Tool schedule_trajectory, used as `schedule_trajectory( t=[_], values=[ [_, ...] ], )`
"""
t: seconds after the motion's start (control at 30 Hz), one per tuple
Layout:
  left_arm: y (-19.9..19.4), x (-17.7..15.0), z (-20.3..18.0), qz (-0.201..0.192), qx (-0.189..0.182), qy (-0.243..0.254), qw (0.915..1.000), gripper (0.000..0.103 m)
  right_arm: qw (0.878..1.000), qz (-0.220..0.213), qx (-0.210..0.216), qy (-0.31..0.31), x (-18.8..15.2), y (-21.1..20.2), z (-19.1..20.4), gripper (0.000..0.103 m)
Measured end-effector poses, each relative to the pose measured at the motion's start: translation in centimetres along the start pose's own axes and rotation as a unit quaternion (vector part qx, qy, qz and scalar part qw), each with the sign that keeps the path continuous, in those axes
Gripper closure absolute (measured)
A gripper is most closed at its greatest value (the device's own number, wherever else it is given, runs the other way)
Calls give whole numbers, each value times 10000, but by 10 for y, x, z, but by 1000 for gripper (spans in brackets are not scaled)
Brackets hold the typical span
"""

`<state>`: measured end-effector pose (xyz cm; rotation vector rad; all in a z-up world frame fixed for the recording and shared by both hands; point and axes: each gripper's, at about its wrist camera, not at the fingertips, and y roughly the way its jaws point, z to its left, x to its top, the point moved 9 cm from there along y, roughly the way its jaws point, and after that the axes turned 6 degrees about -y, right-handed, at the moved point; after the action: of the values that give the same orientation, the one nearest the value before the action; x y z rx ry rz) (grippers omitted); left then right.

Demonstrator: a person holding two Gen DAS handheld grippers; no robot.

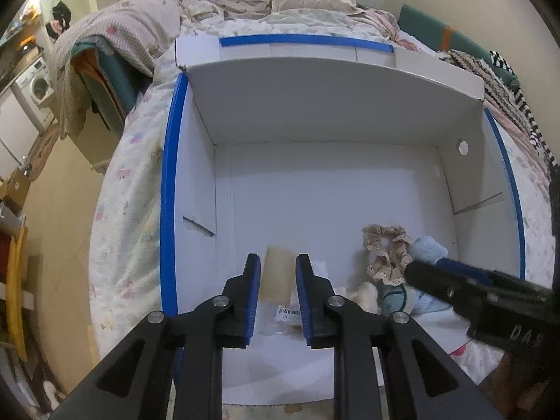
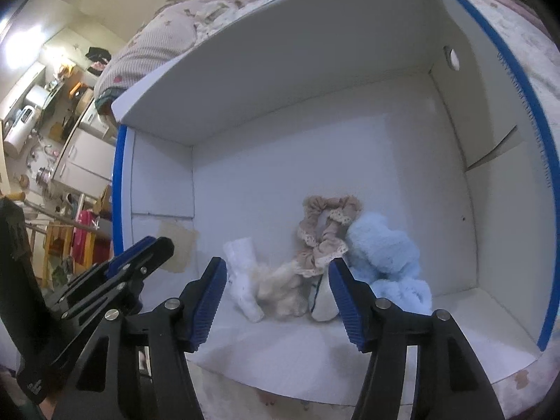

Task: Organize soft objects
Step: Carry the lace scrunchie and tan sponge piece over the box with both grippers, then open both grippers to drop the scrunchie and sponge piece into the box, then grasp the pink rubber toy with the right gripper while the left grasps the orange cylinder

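Observation:
A white cardboard box [image 1: 315,182] with blue-taped edges lies open on the bed. Soft items sit in its near right part: a beige lace scrunchie [image 2: 325,234], a fluffy light-blue piece [image 2: 385,259], a cream fuzzy piece [image 2: 280,290] and a white sock [image 2: 243,280]. The scrunchie [image 1: 386,252] and blue piece [image 1: 428,250] also show in the left wrist view. My left gripper [image 1: 278,280] is open and empty over the box's near left floor. My right gripper [image 2: 276,290] is open and empty just in front of the pile.
A torn brown patch [image 1: 278,269] and a barcode label [image 1: 290,313] mark the box floor. The box's lid flap [image 1: 332,80] stands up at the far side. Rumpled floral bedding [image 1: 133,182] surrounds the box. A washing machine [image 1: 36,87] stands far left.

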<state>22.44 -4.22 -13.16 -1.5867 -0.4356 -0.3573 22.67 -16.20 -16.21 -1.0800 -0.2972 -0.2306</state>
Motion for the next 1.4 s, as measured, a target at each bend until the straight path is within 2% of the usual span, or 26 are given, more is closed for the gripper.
schedule_trajectory(
  t=[0.07, 0.1, 0.17, 0.2, 0.23, 0.3, 0.4, 0.57, 0.83, 1.27, 1.4],
  values=[
    [-2, 0, -1, -51, 64, 68, 9999, 84, 9998, -156, -132, 61, 4, -5, -5, 37],
    [-2, 0, -1, -54, 73, 69, 9999, 81, 9995, -235, -220, 66, 6, -7, -7, 37],
    [-3, 1, -1, -64, 88, 47, 9999, 67, 9987, -365, -341, 29, 10, -12, -9, 37],
    [-4, 1, 0, -105, 109, 36, 9999, 54, 9985, -409, -367, 24, 11, -14, -9, 37],
    [-6, 3, 1, -169, 146, 26, 9997, 46, 9984, -421, -374, 23, 12, -15, -10, 36],
    [-8, 5, 2, -261, 222, 31, 9994, 42, 9985, -401, -373, 22, 13, -13, -10, 36],
    [-6, 6, 5, -290, 458, 84, 9985, 42, 9985, -345, -418, 7, 11, -10, -11, 36],
    [-3, 7, 7, -246, 563, 33, 9981, 42, 9985, -319, -440, -92, 10, -8, -6, 36],
    [-15, 4, 5, -306, 478, -105, 9983, 42, 9984, -420, -381, -27, 12, -13, 0, 36],
    [-57, -18, 17, -510, 375, -203, 9978, 42, 9965, -611, -557, -144, -14, -42, 2, 36],
    [-73, -28, 27, -756, 598, -190, 9952, 42, 9955, -738, -531, -256, -18, -54, 6, 36]
  ],
)
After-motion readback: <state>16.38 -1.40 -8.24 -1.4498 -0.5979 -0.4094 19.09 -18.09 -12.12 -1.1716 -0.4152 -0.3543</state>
